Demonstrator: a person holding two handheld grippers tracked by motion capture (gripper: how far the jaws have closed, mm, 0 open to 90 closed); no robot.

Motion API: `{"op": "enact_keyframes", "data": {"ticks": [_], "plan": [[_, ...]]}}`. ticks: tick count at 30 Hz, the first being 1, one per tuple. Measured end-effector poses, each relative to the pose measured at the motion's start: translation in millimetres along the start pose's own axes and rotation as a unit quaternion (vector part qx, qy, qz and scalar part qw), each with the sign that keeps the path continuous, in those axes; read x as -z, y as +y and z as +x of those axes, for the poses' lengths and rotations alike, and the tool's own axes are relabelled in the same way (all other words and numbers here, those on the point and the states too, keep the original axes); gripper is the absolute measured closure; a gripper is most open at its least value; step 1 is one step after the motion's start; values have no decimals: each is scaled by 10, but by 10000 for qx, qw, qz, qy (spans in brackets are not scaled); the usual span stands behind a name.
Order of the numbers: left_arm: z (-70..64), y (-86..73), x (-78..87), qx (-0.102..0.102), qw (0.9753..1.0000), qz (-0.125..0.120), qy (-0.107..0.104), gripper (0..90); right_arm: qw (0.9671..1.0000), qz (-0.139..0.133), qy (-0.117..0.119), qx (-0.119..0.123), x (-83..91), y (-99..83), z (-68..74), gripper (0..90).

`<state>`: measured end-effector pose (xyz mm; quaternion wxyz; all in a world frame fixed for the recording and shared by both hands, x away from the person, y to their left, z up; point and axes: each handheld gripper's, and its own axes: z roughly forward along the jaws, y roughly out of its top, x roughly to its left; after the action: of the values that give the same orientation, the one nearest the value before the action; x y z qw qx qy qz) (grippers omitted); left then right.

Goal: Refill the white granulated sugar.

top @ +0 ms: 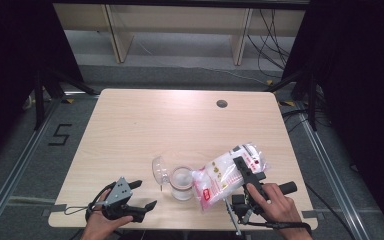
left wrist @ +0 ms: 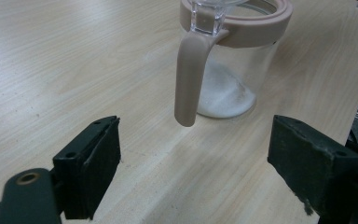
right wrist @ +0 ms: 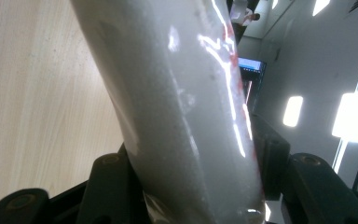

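Right tongs [top: 247, 175] are clamping a clear plastic bag of white granules [top: 227, 172], the jaws pressing in on both sides of it in the right gripper view [right wrist: 186, 116]. The bag's long axis is running from about 1 o'clock down to 7 o'clock on the table [top: 145, 125], its lower mouth end tilting towards the glass jar [top: 182, 183], which is sitting just beside it at 9 o'clock with its hinged lid [top: 159, 169] thrown open. A shallow layer of white grains is already lying in the jar [left wrist: 226, 95]. Left tongs [top: 137, 195] are hanging wide open and holding nothing, with the jar at roughly 2 o'clock from them, near but apart. Judging by this, pouring depends on the bag's mouth staying above the jar's rim.
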<state>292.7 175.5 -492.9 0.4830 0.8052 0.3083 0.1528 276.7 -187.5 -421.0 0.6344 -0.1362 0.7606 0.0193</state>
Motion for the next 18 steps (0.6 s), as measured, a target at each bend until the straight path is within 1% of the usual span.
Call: {"op": "enact_keyframes", "data": {"ticks": [1, 2, 3, 4, 5, 6, 7, 8, 9, 10, 11, 12, 13, 14, 15, 16, 17, 18], "plan": [[2, 1, 0, -31, 10000, -3, 6, 166, 9999, -111, -58, 118, -8, 5, -12, 525], [-1, 0, -2, 8, 10000, -11, 10, 166, 9997, -146, -80, 181, -12, 20, -28, 526], [0, 0, 0, 3, 10000, -7, 12, 166, 9998, -99, -77, 138, -5, 30, -19, 526], [0, -1, 0, 4, 10000, -10, 14, 166, 9997, -158, -77, 196, -16, 45, -28, 526], [1, -1, 0, 4, 10000, -9, 15, 166, 9998, -116, -24, 156, -13, 55, -24, 526], [0, -2, -2, 9, 10000, -27, 28, 166, 9994, -250, -157, 165, -33, 60, -22, 527], [-2, -1, 0, 6, 10000, -7, 44, 166, 9997, -206, -56, 121, -37, 75, -17, 527], [9, 4, 4, -108, 9999, 4, 39, 166, 9995, -223, -75, 213, -47, 85, -37, 526], [12, 4, 3, -131, 9999, -9, 29, 166, 9998, -195, -55, 71, -51, 93, -23, 526], [13, 5, 3, -134, 9999, -7, 20, 166, 9995, -258, -97, 143, -70, 100, -41, 527], [15, 6, 3, -143, 9999, 2, 16, 166, 9993, -272, -66, 246, -78, 99, -66, 527], [14, 6, 4, -132, 9999, 4, 16, 166, 9993, -272, -66, 246, -78, 99, -66, 527], [13, 5, 4, -126, 9999, 4, 15, 166, 9990, -354, -173, 190, -91, 89, -58, 528], [10, 4, 2, -130, 9999, -10, 32, 166, 9999, -148, -15, 5, -66, 82, -40, 529], [12, 4, 2, -144, 9999, -6, 31, 166, 9994, -261, -91, 222, -81, 69, -65, 529], [12, 4, 2, -138, 9999, -11, 27, 166, 9995, -266, -135, 124, -84, 56, -41, 529], [10, 4, 3, -135, 9999, -3, 36, 166, 9999, -142, -25, 79, -66, 52, -43, 530], [11, 6, 4, -159, 9999, 8, 50, 166, 9998, -119, -10, 140, -61, 43, -50, 530]]}}
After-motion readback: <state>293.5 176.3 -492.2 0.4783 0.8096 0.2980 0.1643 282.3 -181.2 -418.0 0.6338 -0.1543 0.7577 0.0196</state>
